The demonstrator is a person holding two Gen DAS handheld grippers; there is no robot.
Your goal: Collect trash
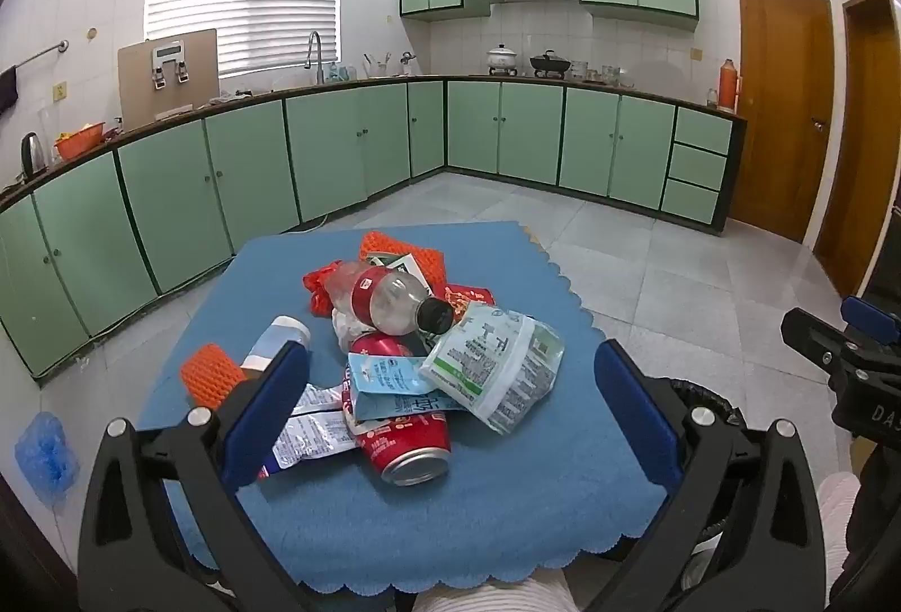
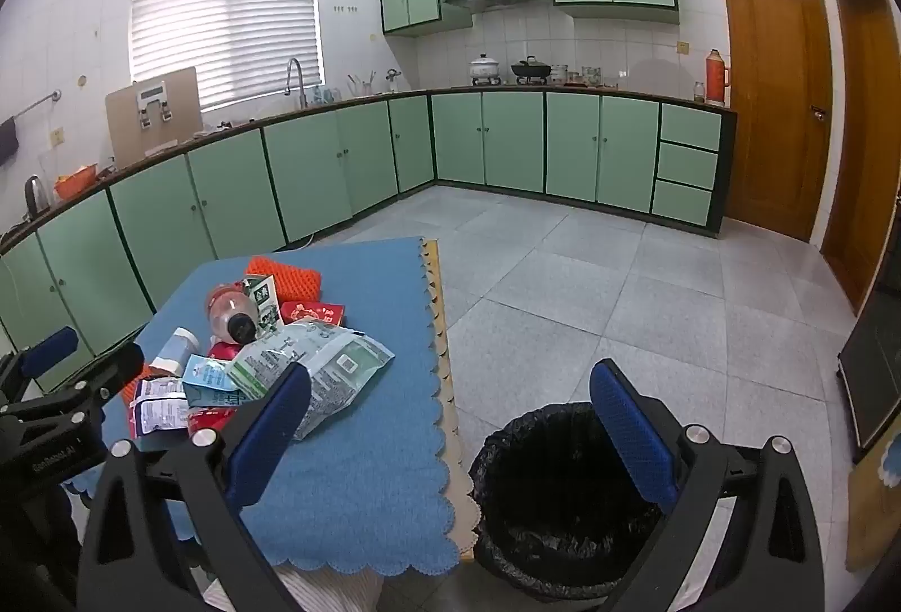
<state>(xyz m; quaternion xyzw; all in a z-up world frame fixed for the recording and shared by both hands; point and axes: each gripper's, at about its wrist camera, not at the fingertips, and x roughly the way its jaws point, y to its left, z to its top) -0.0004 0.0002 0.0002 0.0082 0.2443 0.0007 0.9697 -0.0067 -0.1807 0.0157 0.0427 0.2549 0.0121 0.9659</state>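
Note:
A heap of trash lies on the blue tablecloth (image 1: 507,499). It holds a clear plastic bottle (image 1: 394,299) with a red label and black cap, a red can (image 1: 411,449), a green-and-white pouch (image 1: 495,364), a light blue carton (image 1: 388,381), a white wrapper (image 1: 310,432) and an orange mesh pad (image 1: 208,375). My left gripper (image 1: 453,353) hangs open just in front of the heap, holding nothing. My right gripper (image 2: 450,372) is open and empty too, over the table's right edge, beside a bin with a black liner (image 2: 557,499). The pouch (image 2: 315,364) lies nearest its left finger.
The table's cloth (image 2: 366,471) ends in a scalloped edge right next to the bin. Green kitchen cabinets (image 1: 338,150) line the far walls, with wooden doors (image 2: 777,94) at the right. A blue crumpled item (image 1: 45,449) lies on the floor at the left. Grey tiled floor (image 2: 619,285) stretches beyond.

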